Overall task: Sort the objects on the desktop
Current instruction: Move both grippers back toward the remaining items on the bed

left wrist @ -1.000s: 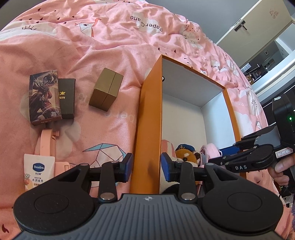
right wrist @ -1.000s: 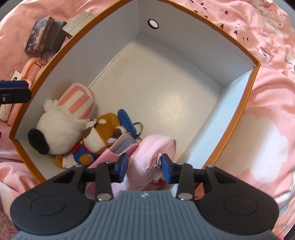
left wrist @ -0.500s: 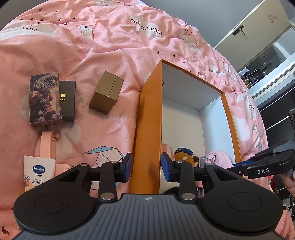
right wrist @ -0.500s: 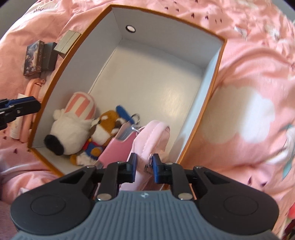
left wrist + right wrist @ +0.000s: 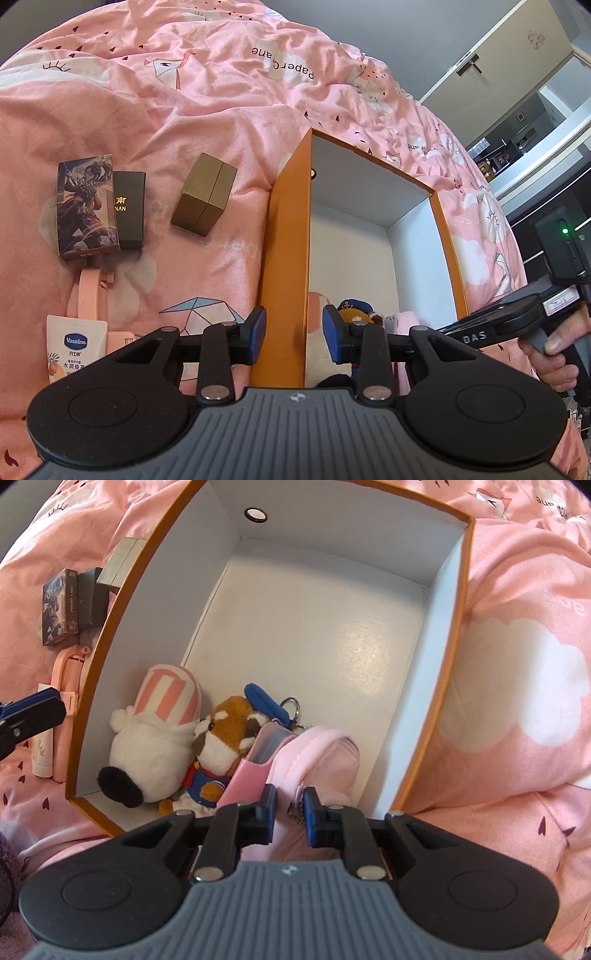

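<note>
The left gripper (image 5: pixel 290 336) straddles the near corner of the orange cardboard box with white inside walls (image 5: pixel 284 236), its blue pads (image 5: pixel 256 334) set one on each side of the orange wall, a small gap showing on either side, so it holds nothing. The right gripper (image 5: pixel 289 810), pointing down into the box, is closing its narrow jaws around the metal zip pull of a pale pink fabric pouch (image 5: pixel 317 760); whether the pads already press on it I cannot tell. Just beside the pouch lies a pink card holder (image 5: pixel 251 771), then a brown plush fox in a blue cap (image 5: pixel 225 738) and a white plush dog with a pink-striped hat (image 5: pixel 155 738), all crowded at the near end of the box. Outside on the pink printed bedspread (image 5: pixel 184 92) lie a gold square box (image 5: pixel 205 199), a black carton with gold lettering (image 5: pixel 129 210), a picture-printed card pack (image 5: pixel 86 206), a pink plastic handle (image 5: pixel 90 295) and a white Vaseline tube (image 5: pixel 75 347).
</note>
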{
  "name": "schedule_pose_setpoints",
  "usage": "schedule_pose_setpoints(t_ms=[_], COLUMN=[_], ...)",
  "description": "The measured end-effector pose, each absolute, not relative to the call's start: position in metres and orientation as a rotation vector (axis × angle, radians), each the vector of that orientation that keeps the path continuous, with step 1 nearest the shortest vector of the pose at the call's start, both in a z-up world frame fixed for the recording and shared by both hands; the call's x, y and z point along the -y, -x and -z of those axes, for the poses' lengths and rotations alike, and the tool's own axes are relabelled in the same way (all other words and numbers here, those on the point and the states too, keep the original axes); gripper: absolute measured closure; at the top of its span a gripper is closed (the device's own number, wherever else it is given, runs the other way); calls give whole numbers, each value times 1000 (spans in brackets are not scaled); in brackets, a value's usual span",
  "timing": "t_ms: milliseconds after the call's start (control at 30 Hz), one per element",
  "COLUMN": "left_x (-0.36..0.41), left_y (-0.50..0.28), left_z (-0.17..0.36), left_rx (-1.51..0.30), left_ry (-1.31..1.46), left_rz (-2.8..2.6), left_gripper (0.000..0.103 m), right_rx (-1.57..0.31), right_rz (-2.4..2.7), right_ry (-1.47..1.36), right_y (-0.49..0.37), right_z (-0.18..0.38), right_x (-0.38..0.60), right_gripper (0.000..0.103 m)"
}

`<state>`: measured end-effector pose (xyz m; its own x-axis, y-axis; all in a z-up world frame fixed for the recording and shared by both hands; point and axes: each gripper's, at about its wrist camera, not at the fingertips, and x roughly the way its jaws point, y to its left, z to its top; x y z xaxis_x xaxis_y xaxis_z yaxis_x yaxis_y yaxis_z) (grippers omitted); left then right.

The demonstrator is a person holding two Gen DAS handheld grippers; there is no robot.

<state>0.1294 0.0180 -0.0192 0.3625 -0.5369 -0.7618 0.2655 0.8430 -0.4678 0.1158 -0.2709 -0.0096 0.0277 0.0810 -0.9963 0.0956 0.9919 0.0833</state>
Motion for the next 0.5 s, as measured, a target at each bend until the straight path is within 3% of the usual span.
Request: schedule_pose_setpoints(t_ms=[233,367,500], left_x=[-20,-20,-22], left_y=[-128,-126,-124], left_z=[17,15,10], left_rx=[-1077,-1076,-1068], left_ry=[280,275,270], left_rz=[516,512,497], left_gripper=[66,65,66], right_rx=[-1540,-1513,-1483], right_rz=[16,12,4], right_ry=[-86,-36,-20], right_y=[-119,-115,-110], right_z=[16,13,8], right_x=[262,257,255], right_gripper=[86,74,71])
